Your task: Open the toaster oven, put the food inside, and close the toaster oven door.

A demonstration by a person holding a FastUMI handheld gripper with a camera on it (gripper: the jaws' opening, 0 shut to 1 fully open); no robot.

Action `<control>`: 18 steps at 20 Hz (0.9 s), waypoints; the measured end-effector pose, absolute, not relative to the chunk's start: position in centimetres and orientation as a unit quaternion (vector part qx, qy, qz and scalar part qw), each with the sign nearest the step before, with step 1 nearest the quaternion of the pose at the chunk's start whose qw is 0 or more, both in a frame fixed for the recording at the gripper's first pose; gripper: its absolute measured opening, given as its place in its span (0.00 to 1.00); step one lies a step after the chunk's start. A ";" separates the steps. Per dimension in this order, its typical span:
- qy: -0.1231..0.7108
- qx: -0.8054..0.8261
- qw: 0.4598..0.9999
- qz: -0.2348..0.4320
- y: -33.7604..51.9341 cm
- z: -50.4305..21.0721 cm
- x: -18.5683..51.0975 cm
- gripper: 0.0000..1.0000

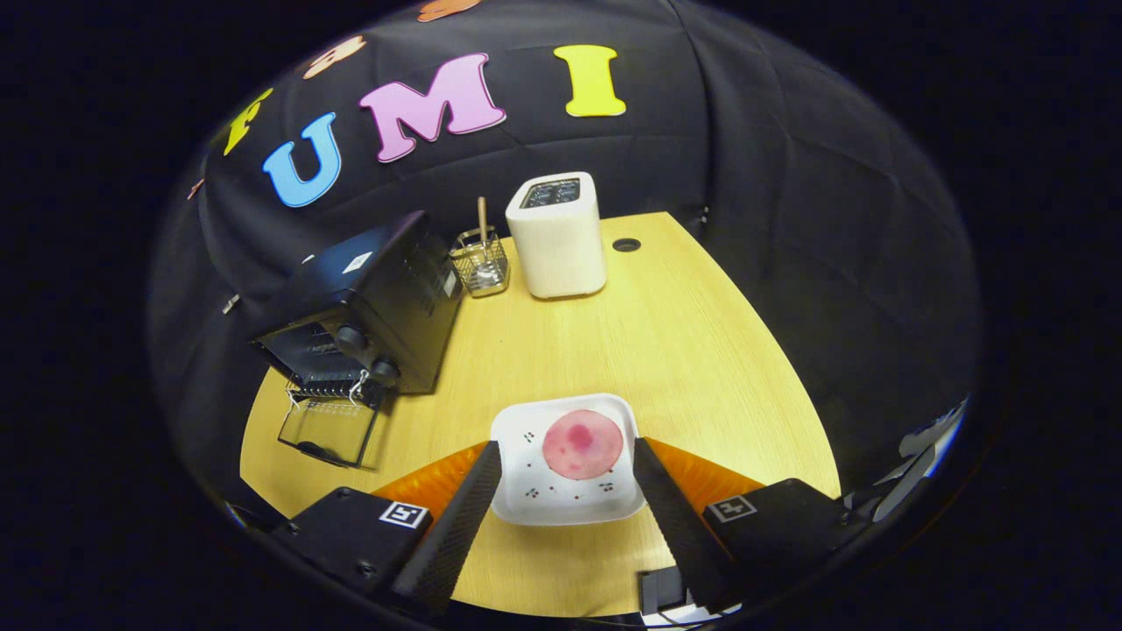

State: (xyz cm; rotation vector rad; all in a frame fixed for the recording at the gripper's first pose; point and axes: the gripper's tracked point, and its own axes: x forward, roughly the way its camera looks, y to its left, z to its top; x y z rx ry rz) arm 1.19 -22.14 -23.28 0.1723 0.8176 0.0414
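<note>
Claw [567,478] spread, straddling plate [535,504] with ham [582,444]; oven [364,311] door [329,429] already down at far left. Risk: thin ham slips or claw shoves plate.

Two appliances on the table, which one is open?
The black toaster oven, beyond the jaws: its glass door hangs down. The white toaster farther back has no door. The gripper is open around the plate.

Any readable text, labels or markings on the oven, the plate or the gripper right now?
Nothing legible.
Toaster oven: white sticker on top and front-panel print by the knobs, both too small to read.
Plate: small dark specks, a pattern, no words.
Gripper, fingers open either side of the plate: two square black-and-white markers, coded patterns, no text.
</note>
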 end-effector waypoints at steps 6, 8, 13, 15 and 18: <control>0.452 0.047 0.890 0.043 -25.4 -29.5 1.3 0.99; 0.467 0.035 0.882 0.051 -25.7 -31.1 1.3 0.99; 0.491 -0.003 0.869 0.066 -25.7 -34.1 1.9 0.99; 0.500 -0.008 0.863 0.072 -25.5 -34.7 1.8 0.94; 0.505 -0.018 0.860 0.074 -25.7 -35.1 1.8 0.76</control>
